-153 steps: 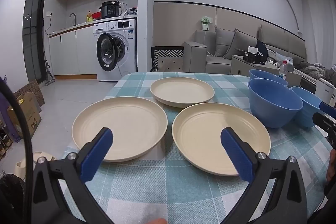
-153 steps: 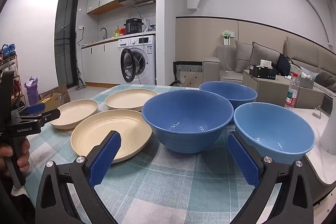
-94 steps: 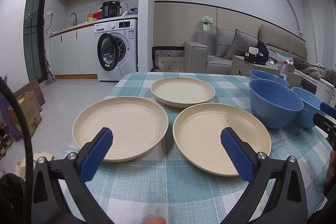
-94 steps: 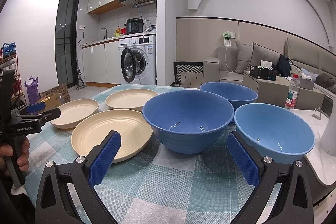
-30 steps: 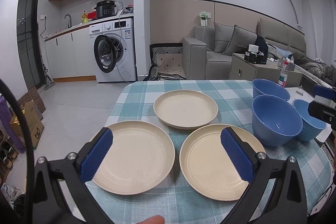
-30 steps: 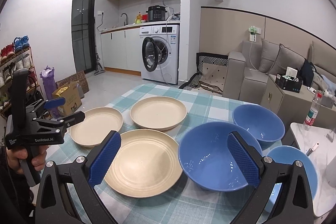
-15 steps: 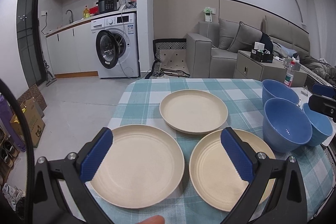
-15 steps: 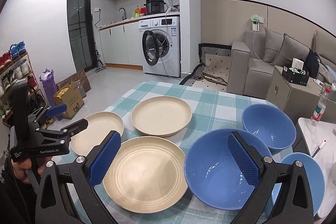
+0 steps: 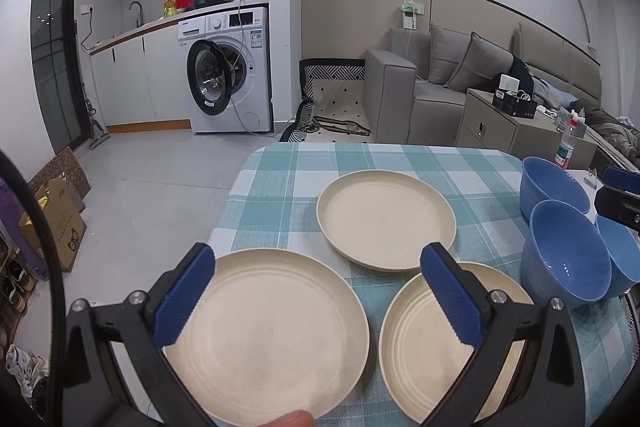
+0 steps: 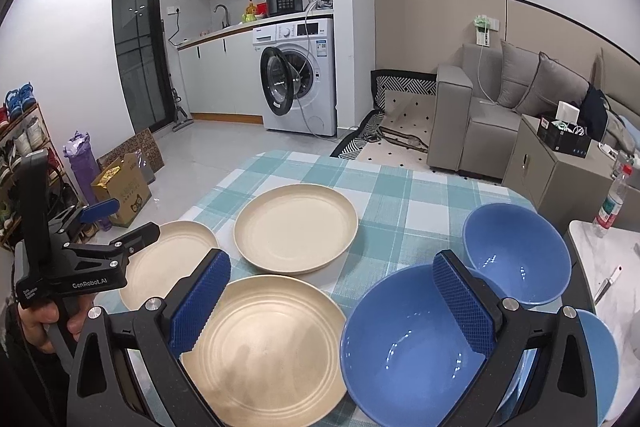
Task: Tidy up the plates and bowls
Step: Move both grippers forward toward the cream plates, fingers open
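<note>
Three cream plates lie on the checked tablecloth: a near-left plate [image 9: 264, 331], a near-right plate [image 9: 424, 343] and a far plate [image 9: 386, 217]. Three blue bowls stand at the right: a near bowl [image 9: 568, 255], a far bowl [image 9: 554, 187] and a third bowl [image 9: 618, 255] at the edge. My left gripper [image 9: 318, 291] is open and empty above the two near plates. My right gripper [image 10: 330, 301] is open and empty above the near-right plate [image 10: 264, 343] and the near bowl [image 10: 412, 343]. The left gripper [image 10: 116, 223] also shows in the right wrist view.
The table's left edge [image 9: 228, 211] drops to a tiled floor with a cardboard box [image 9: 60, 219]. A washing machine [image 9: 228, 75] and a grey sofa [image 9: 436, 95] stand beyond. A white side surface [image 10: 604, 267] with a water bottle [image 10: 614, 199] lies to the right.
Both grippers have risen and tilted downward, so the plates and bowls are seen more from above. Both stay open and empty; nothing on the table has moved.
</note>
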A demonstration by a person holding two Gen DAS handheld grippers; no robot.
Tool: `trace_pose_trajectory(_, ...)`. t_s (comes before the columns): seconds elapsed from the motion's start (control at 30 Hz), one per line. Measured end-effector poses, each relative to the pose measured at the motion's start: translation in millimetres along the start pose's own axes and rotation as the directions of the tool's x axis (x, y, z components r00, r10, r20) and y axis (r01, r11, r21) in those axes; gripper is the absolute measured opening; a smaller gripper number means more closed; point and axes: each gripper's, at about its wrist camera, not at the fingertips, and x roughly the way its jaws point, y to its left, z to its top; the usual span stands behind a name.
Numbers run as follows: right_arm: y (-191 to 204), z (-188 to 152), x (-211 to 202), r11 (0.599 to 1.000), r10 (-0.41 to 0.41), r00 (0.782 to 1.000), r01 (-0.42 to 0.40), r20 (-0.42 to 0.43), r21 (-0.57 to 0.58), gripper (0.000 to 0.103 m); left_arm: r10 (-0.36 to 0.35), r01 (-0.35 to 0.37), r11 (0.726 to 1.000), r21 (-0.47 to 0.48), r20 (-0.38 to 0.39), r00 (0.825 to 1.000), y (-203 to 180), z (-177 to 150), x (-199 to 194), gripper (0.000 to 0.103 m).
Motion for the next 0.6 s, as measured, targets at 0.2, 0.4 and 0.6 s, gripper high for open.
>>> trace_pose_trajectory(0.2,0.7,11.1,20.8,1.0,-0.008,0.999,0.007,-0.034,-0.018,0.103,0.011,-0.01,1.0,0.009,-0.022,1.0,0.5,6.1,13.0,0.103)
trace_pose_trajectory(0.4,5.4,19.2,39.2,1.0,0.005,0.998,-0.007,-0.066,-0.027,0.103,0.014,-0.014,1.0,0.016,-0.043,0.999,0.9,12.1,25.4,0.103)
trace_pose_trajectory(0.6,8.4,28.7,58.1,1.0,0.009,0.996,-0.012,-0.091,-0.028,0.103,0.012,-0.011,1.0,0.017,-0.062,0.998,3.8,19.4,36.7,0.103)
